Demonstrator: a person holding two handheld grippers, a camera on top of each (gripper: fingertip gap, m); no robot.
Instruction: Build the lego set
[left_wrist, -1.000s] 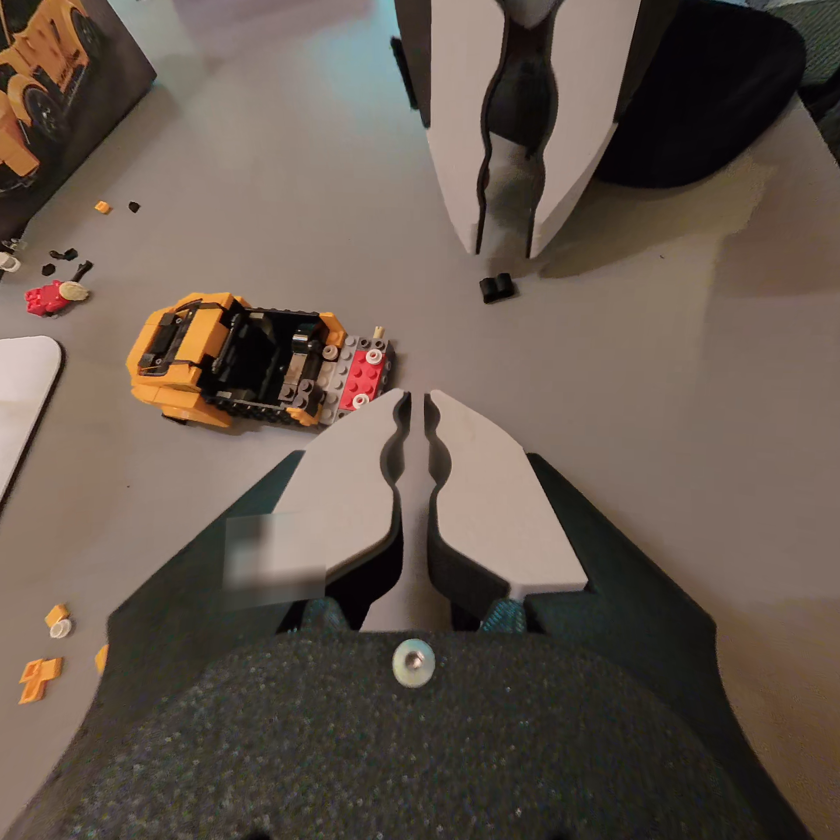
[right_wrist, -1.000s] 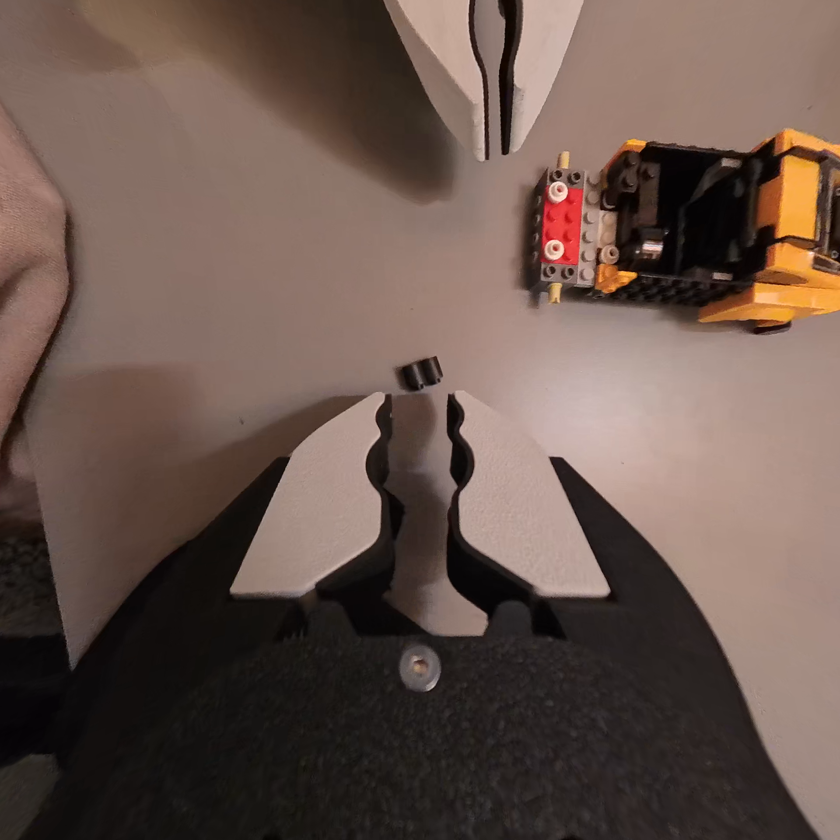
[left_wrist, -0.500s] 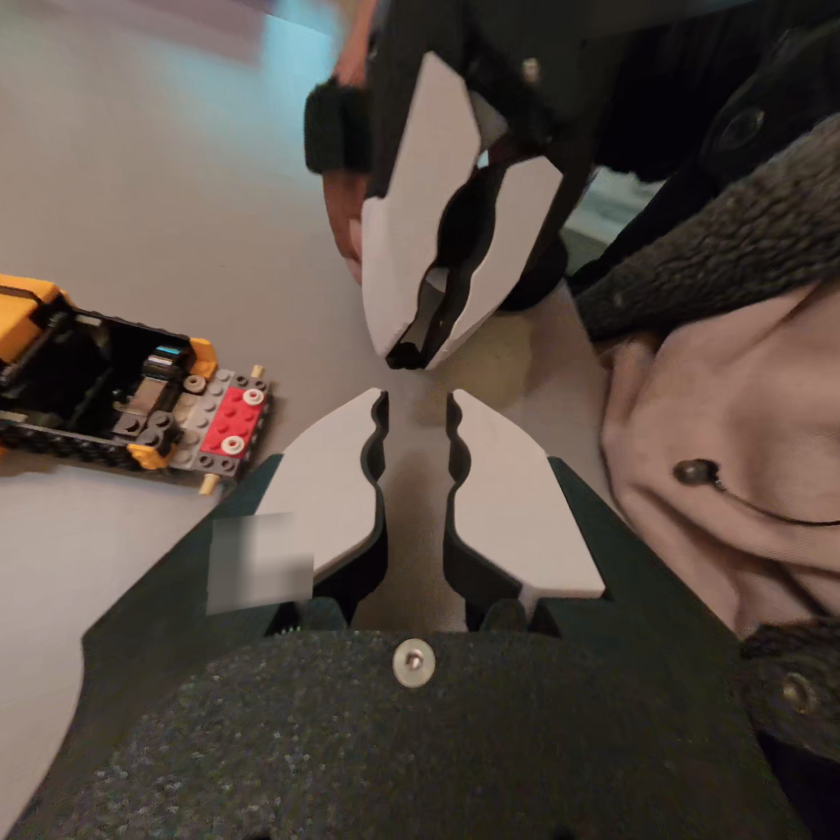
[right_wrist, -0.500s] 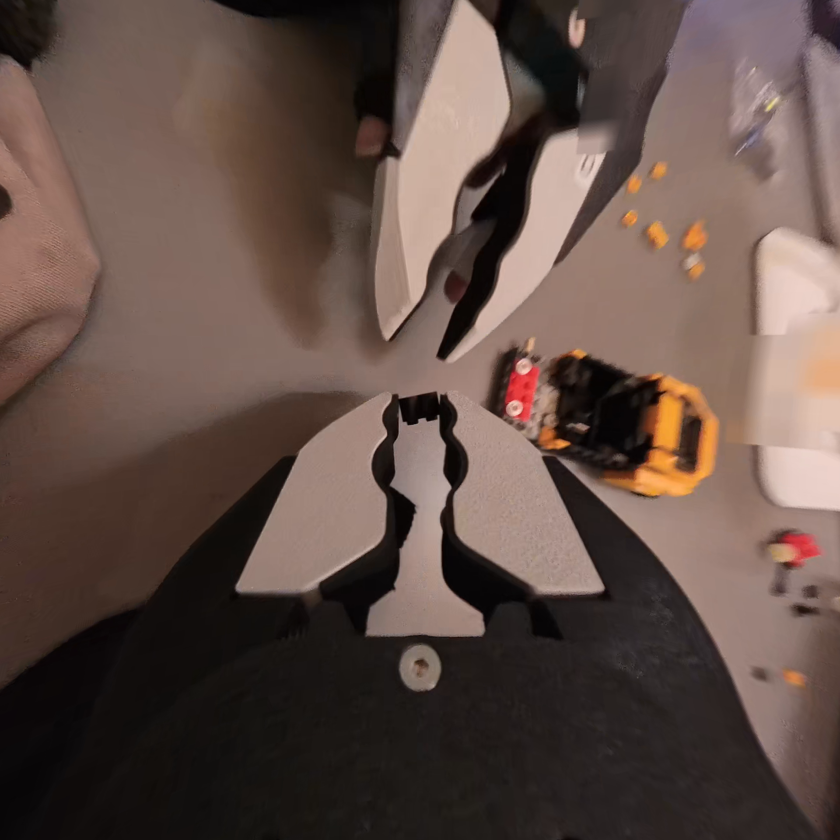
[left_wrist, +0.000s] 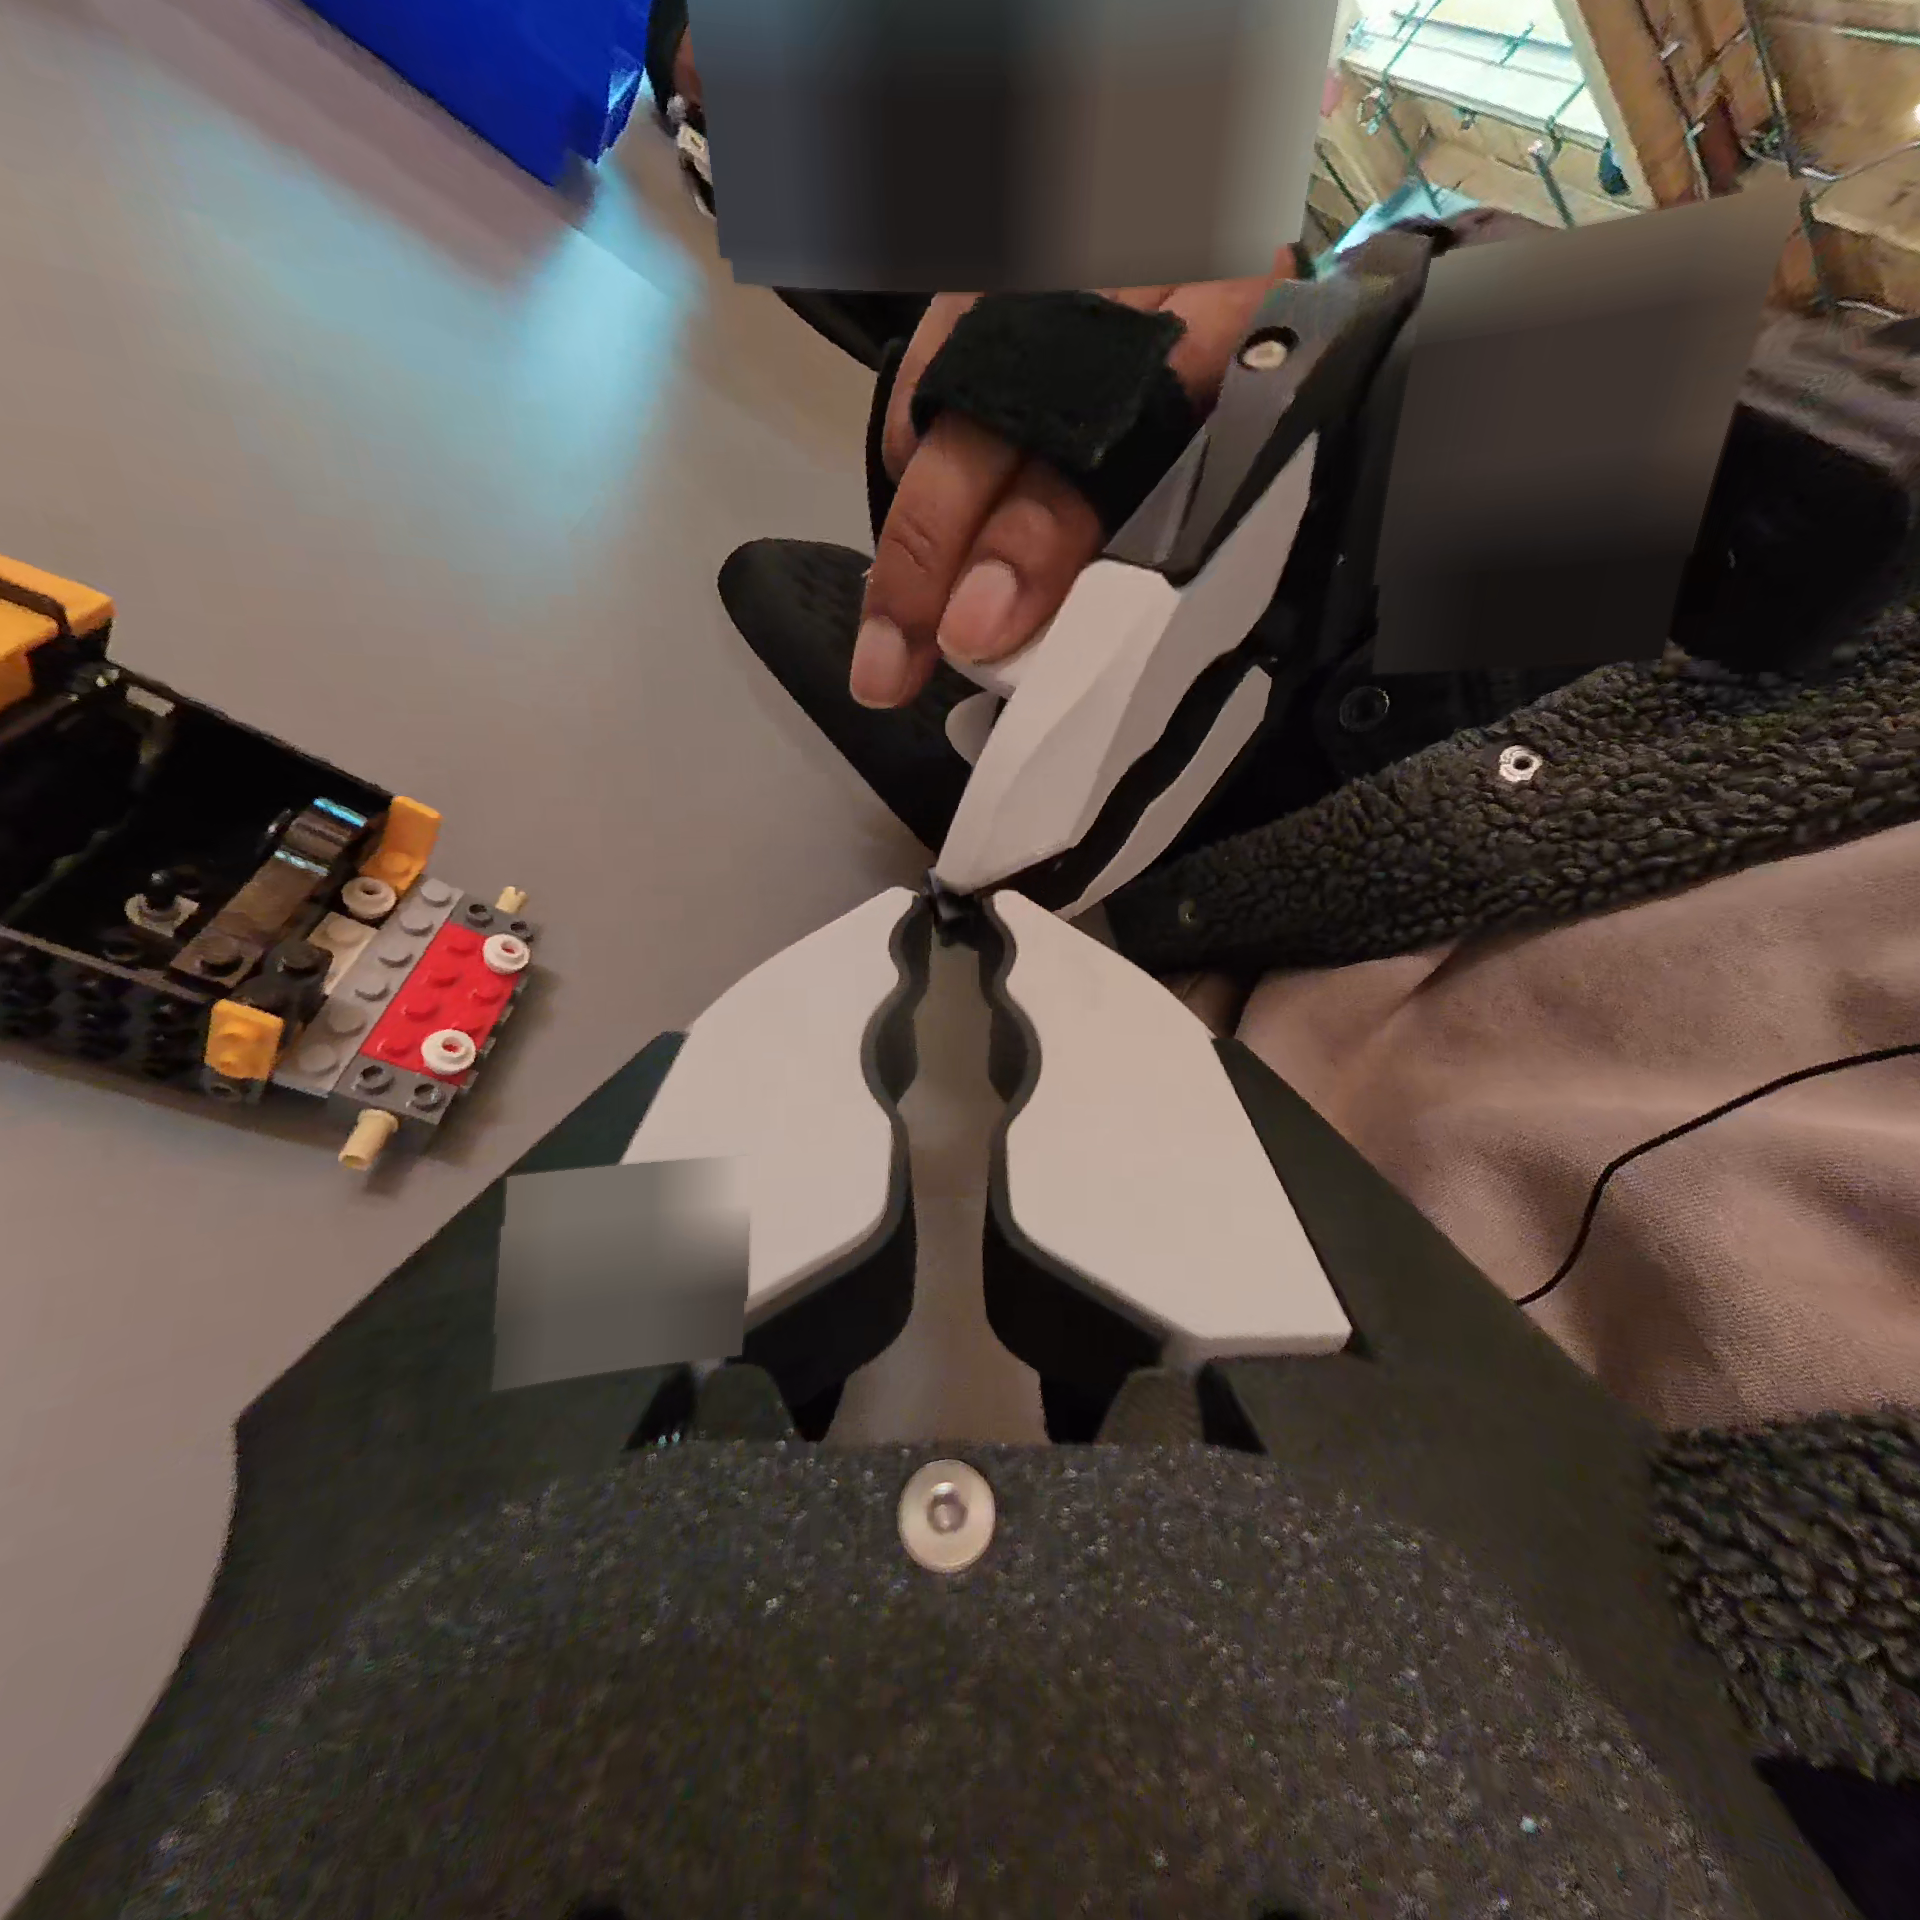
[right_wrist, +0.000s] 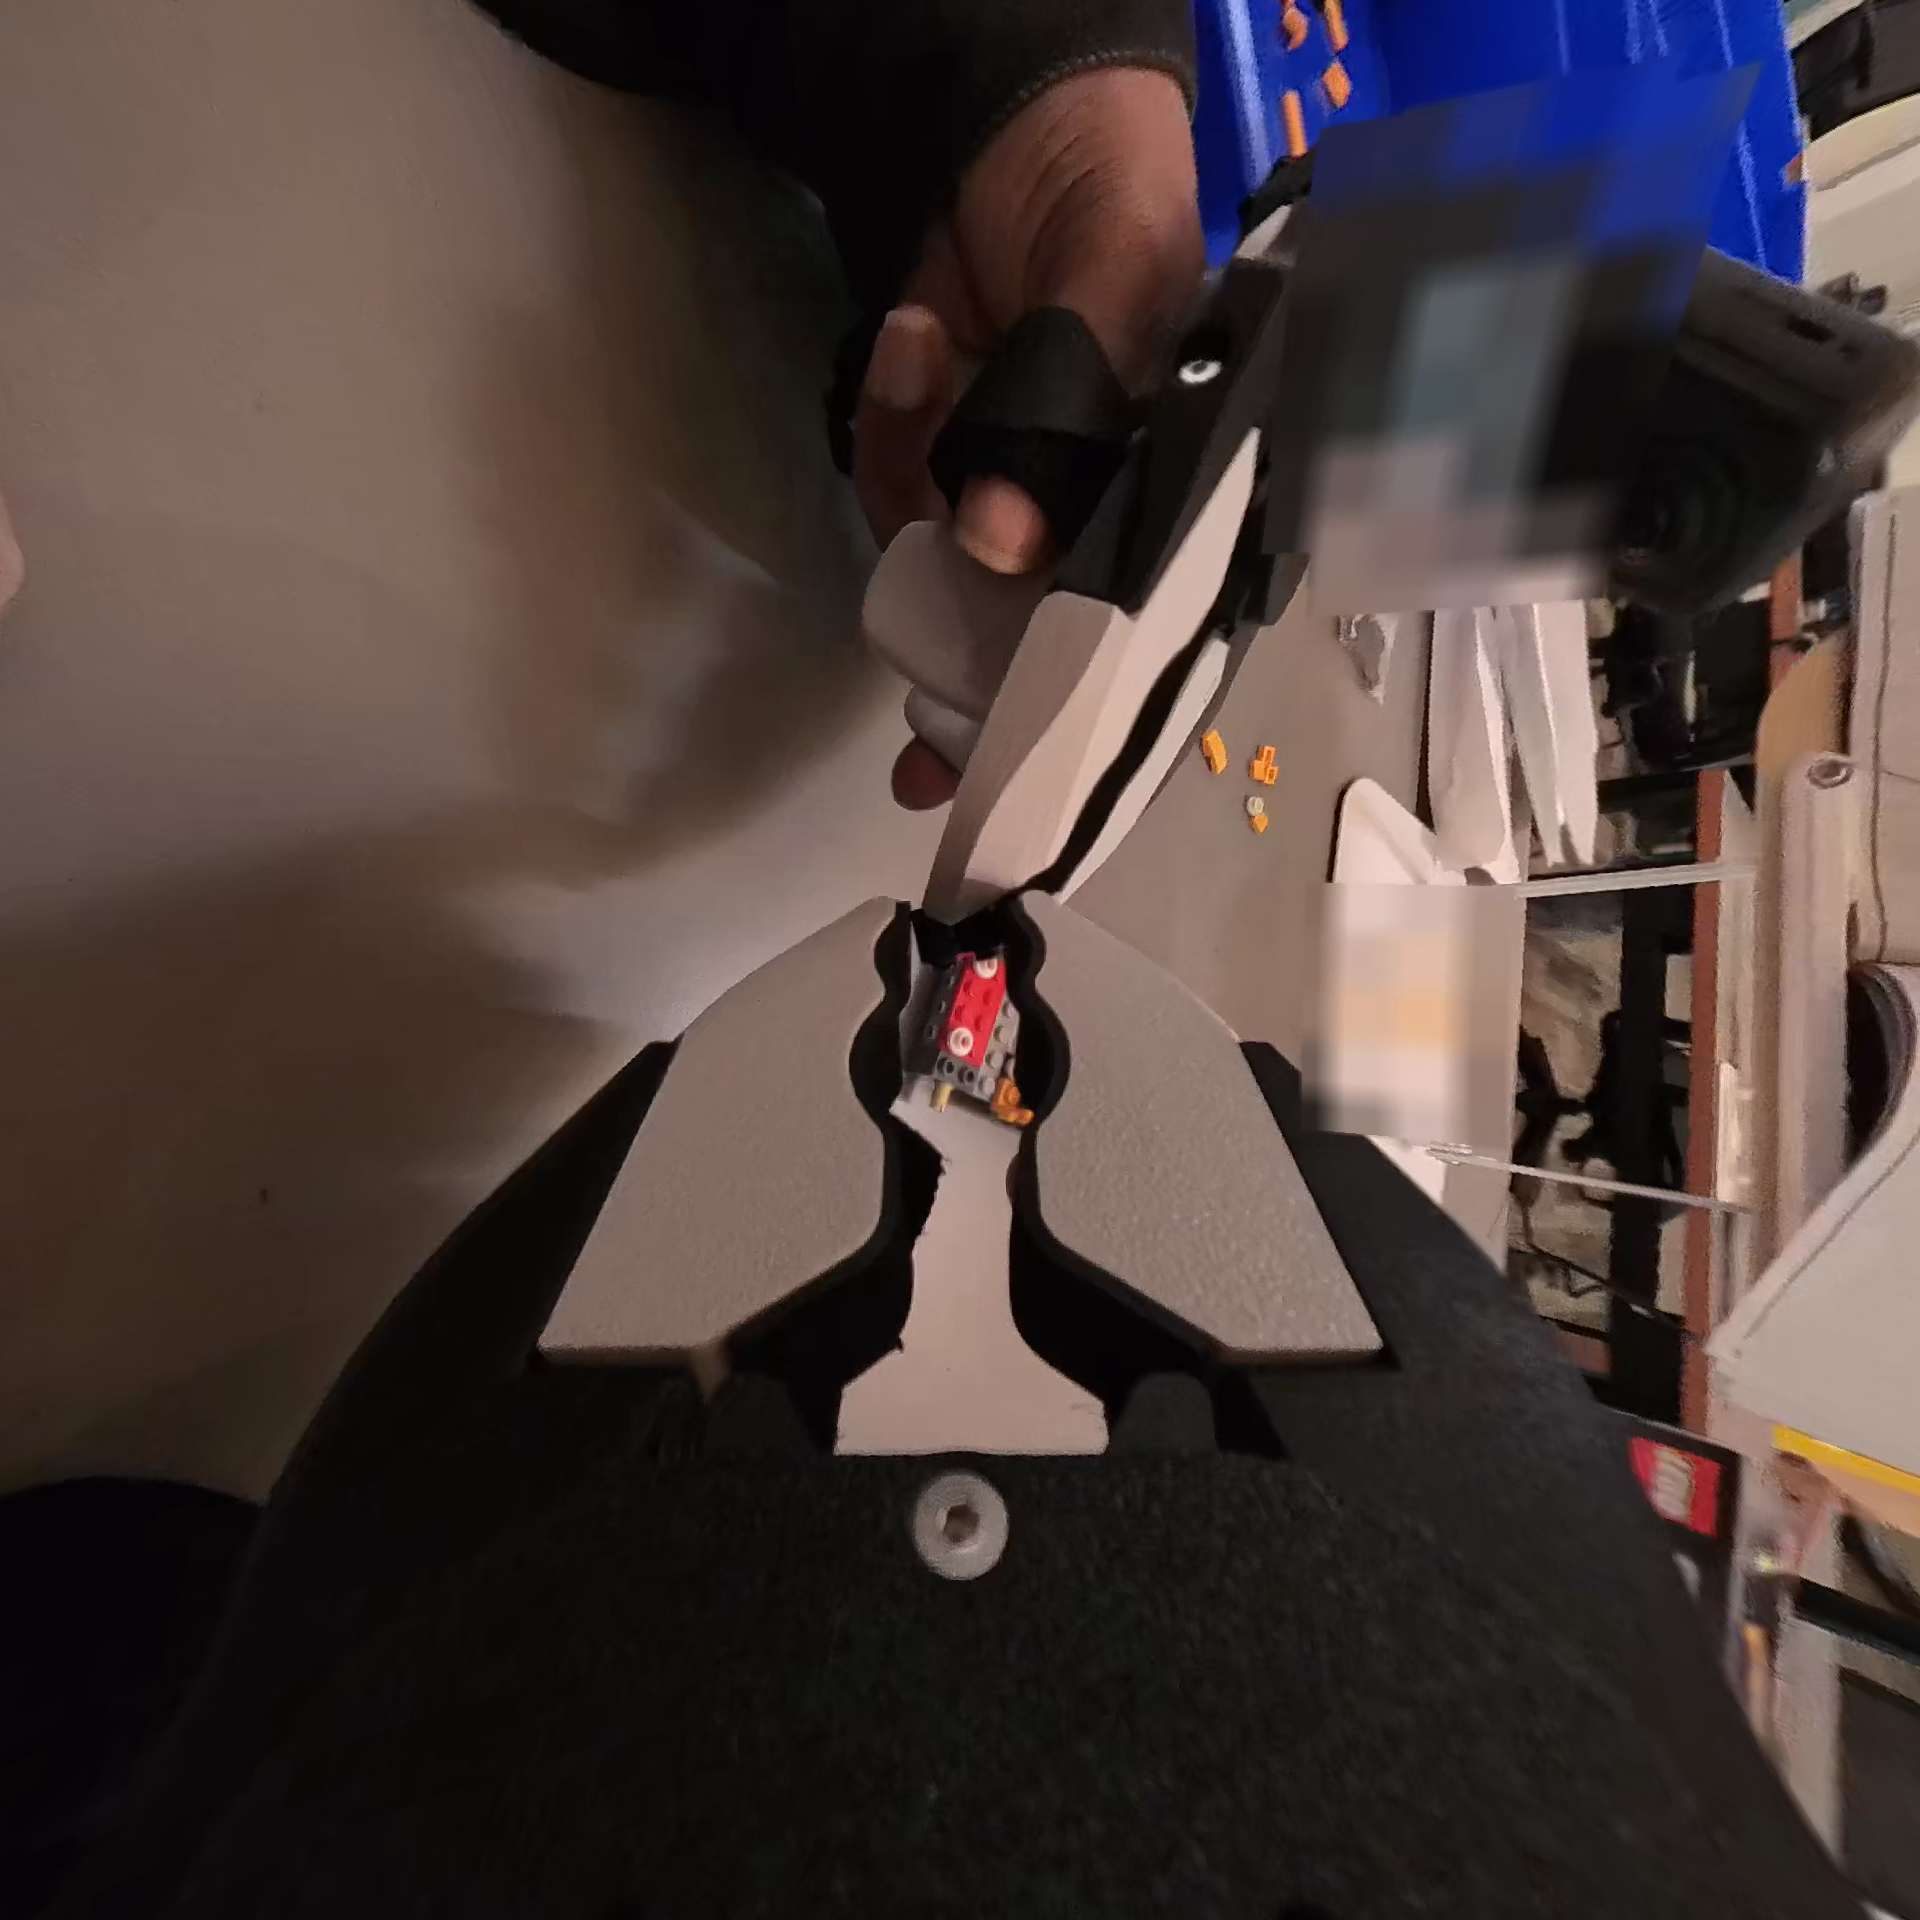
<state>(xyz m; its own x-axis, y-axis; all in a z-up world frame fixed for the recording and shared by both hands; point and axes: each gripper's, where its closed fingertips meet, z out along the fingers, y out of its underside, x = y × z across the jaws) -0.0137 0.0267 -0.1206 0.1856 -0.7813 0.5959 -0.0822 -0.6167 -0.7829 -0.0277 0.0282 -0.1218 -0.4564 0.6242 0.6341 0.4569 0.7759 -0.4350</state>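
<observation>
The grey table carries a half-built yellow-and-black brick car at nine o'clock of the left gripper. Both grippers meet tip to tip above the table edge. The right gripper pinches a small black brick piece at its tips. The left gripper's fingertips close around the same piece at twelve o'clock; whether they press it cannot be told. Loose orange pieces lie well apart.

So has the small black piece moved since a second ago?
Yes. It lay on the table away from the toy car; now it is off the table, between the tips of the right gripper, where the left gripper meets it.
</observation>
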